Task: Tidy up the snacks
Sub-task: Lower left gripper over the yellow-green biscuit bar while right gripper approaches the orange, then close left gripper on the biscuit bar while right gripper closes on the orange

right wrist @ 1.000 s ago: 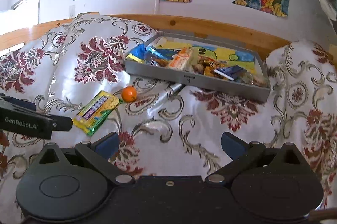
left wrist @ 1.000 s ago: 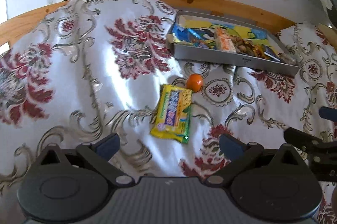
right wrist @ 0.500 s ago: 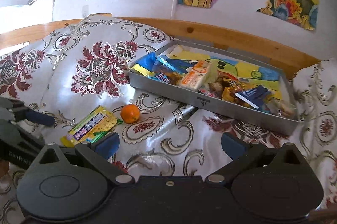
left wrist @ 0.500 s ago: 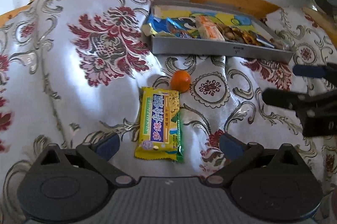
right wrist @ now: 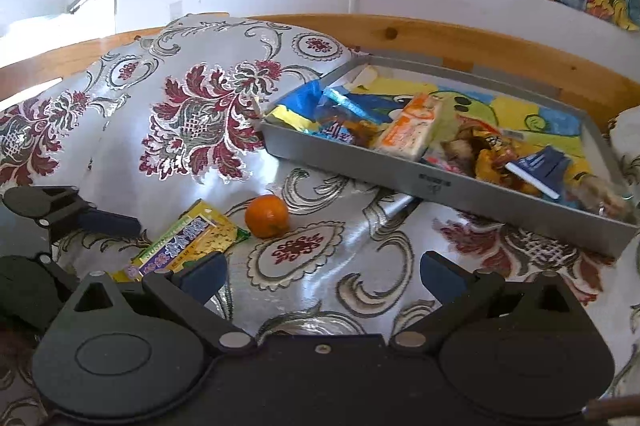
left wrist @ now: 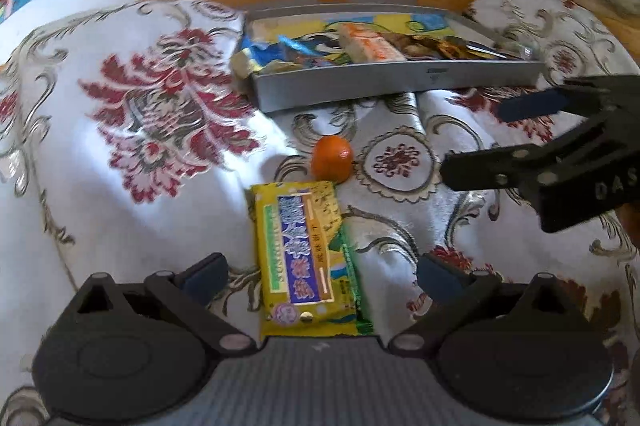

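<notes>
**Yellow packet lined up for the left tool**

The left tool (left wrist: 320, 272) has its blue-padded fingers spread wide, empty, hanging just above the near end of the flat yellow foil snack packet (left wrist: 306, 258), which lies lengthwise on the shiny floral bedcover (left wrist: 132, 185). It looks light, crinkly and slippery, probably with brittle biscuits inside; I would pinch it gently across its narrow width or by a sealed edge. Just beyond its far end sits a small round orange fruit (left wrist: 332, 158), firm and likely to roll. Further back, the shallow grey metal tray (right wrist: 400, 171) already holds several wrapped snacks. To the right, the right tool (right wrist: 322, 280) is also spread apart, holding nothing.
</notes>
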`<act>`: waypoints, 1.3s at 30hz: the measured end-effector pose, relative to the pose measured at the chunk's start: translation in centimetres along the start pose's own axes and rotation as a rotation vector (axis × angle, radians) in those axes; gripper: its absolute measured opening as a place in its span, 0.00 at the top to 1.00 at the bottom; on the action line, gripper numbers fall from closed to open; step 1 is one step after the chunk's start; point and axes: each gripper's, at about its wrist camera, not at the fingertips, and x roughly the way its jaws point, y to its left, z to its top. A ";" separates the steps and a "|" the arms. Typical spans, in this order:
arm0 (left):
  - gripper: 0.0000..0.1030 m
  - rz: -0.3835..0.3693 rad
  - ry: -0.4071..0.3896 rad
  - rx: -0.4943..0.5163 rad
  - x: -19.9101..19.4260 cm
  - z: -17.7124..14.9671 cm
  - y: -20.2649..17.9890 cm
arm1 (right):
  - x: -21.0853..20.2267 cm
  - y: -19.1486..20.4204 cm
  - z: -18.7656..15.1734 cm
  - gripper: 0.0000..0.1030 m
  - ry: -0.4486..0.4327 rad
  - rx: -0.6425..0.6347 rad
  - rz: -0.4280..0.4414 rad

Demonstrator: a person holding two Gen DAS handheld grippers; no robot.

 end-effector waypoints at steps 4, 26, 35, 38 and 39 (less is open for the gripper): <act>0.05 -0.020 0.003 0.009 0.4 0.1 0.0 | 0.6 0.3 0.3 0.01 0.000 -0.021 0.035; 0.45 0.026 -0.007 -0.007 1.1 -0.2 1.2 | 7.7 2.3 3.2 0.31 0.052 -0.052 0.119; 0.48 0.023 -0.008 -0.020 1.1 -0.3 1.5 | 8.9 2.1 3.4 0.45 0.075 0.008 0.137; 0.48 0.031 0.000 0.004 1.2 -0.2 1.2 | 9.3 2.1 3.5 0.51 0.091 0.018 0.134; 0.48 0.033 0.003 0.010 1.3 -0.2 1.2 | 9.5 2.1 3.5 0.53 0.095 0.018 0.133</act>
